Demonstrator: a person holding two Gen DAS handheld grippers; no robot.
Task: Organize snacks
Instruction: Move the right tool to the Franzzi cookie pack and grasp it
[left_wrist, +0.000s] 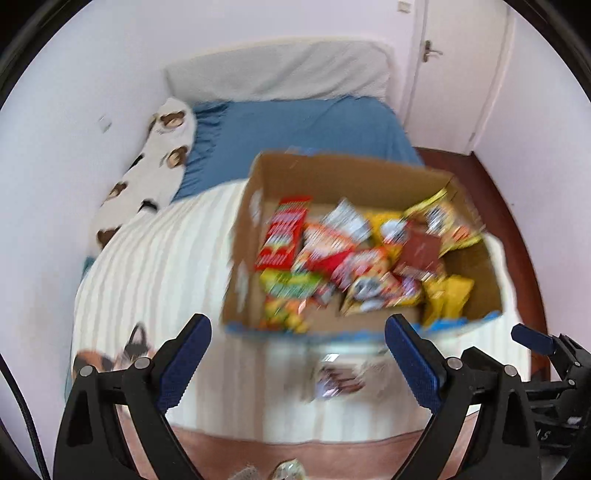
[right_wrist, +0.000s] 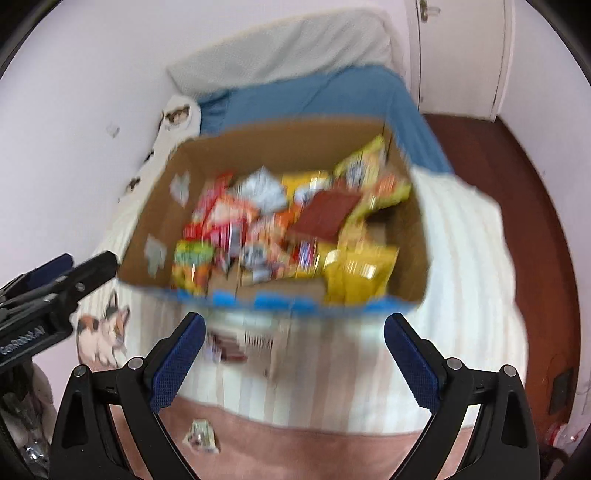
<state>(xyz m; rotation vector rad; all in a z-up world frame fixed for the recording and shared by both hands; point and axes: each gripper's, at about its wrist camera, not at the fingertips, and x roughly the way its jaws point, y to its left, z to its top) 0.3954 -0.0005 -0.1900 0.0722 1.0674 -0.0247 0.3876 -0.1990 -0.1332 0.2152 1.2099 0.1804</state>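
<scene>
Snacks (left_wrist: 343, 254) fill the box (left_wrist: 476, 280) beyond both wide-spread, empty claws.

My left wrist camera above the bed's (left_wrist: 155, 266) foot, angled steeply down along my fingers, cardboard box (left_wrist: 332, 173) near, right-of-centre, my right wrist camera beside it, same tilt, box (right_wrist: 266, 140) centred, both sharing box, bed, door corner

snack packets (left_wrist: 347, 251) in cardboard box (left_wrist: 243, 236) on bed (left_wrist: 155, 266), pillow (left_wrist: 280, 70) behind, door (left_wrist: 458, 74) right
</scene>
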